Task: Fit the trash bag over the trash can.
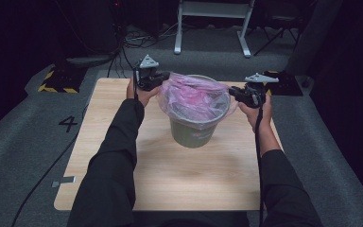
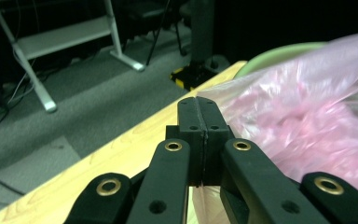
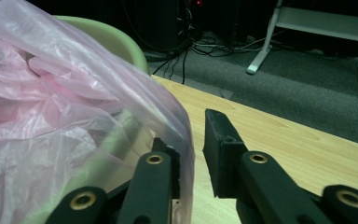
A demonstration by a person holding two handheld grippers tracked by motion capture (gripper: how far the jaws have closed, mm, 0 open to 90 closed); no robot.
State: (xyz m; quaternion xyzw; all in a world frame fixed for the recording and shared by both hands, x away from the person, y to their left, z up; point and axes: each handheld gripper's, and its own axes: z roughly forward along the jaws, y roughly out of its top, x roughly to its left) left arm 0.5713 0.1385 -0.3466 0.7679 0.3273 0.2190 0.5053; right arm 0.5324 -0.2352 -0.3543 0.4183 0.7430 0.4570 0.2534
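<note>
The pink bag (image 1: 194,97) sat in the green bucket (image 1: 192,132) at the table's (image 1: 123,142) centre. The left gripper (image 1: 158,80), at the bucket's 10 o'clock, was closed with no film visibly pinched; the right gripper (image 3: 191,154), at 2 o'clock, stood narrowly open astride the bag's edge.

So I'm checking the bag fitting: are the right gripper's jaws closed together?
No, the right gripper has a clear gap between its jaws, with the pink bag draped over one.
</note>
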